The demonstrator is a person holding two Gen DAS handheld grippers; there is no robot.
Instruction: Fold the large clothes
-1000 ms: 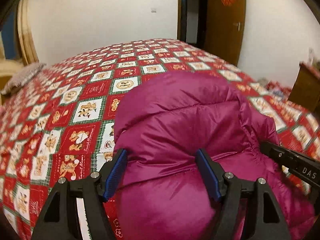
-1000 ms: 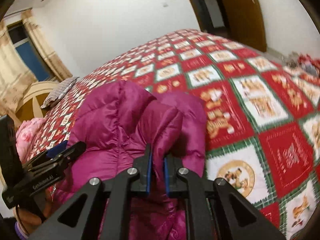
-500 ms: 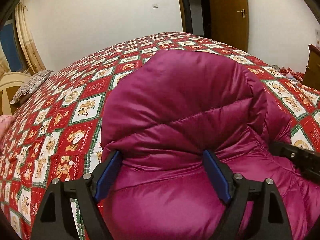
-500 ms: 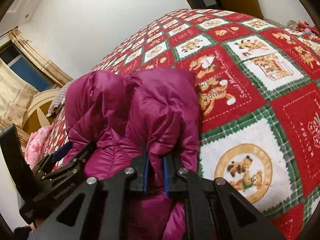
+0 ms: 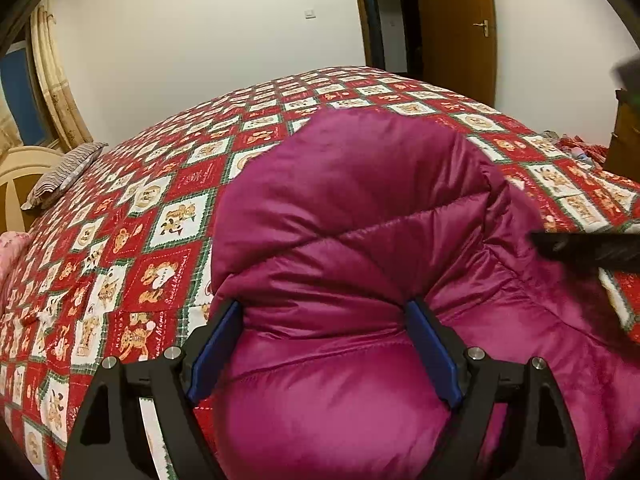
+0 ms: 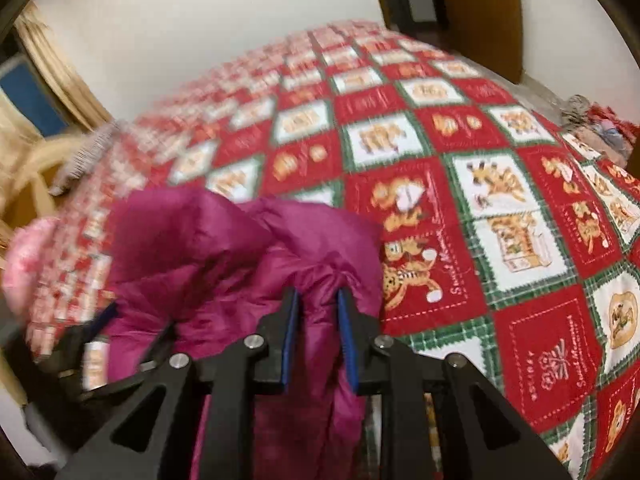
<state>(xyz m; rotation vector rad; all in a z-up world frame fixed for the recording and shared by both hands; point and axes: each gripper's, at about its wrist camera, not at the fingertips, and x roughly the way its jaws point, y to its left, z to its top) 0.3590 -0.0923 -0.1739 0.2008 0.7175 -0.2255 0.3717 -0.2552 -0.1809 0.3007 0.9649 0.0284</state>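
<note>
A magenta puffer jacket [image 5: 352,216] lies bunched on the near part of the bed, also seen in the right wrist view [image 6: 224,248]. My left gripper [image 5: 324,344] is open wide, its blue pads on either side of a thick fold of the jacket. My right gripper [image 6: 318,328] has its jaws partly parted, with a fold of the jacket still between the blue pads. The right gripper shows as a dark blur at the right of the left wrist view [image 5: 588,248]. The left gripper shows blurred at the lower left of the right wrist view [image 6: 92,344].
The bed carries a red, green and white patchwork cover [image 5: 160,216] [image 6: 480,184]. A striped pillow [image 5: 60,176] and pink cloth [image 6: 28,256] lie at the left. A wooden door [image 5: 456,28] and a brown cabinet [image 5: 626,136] stand to the right.
The right gripper's jaws have parted from tightly shut to a wider gap, and its view has swung and blurred. The left gripper stays open around the jacket, which has settled lower.
</note>
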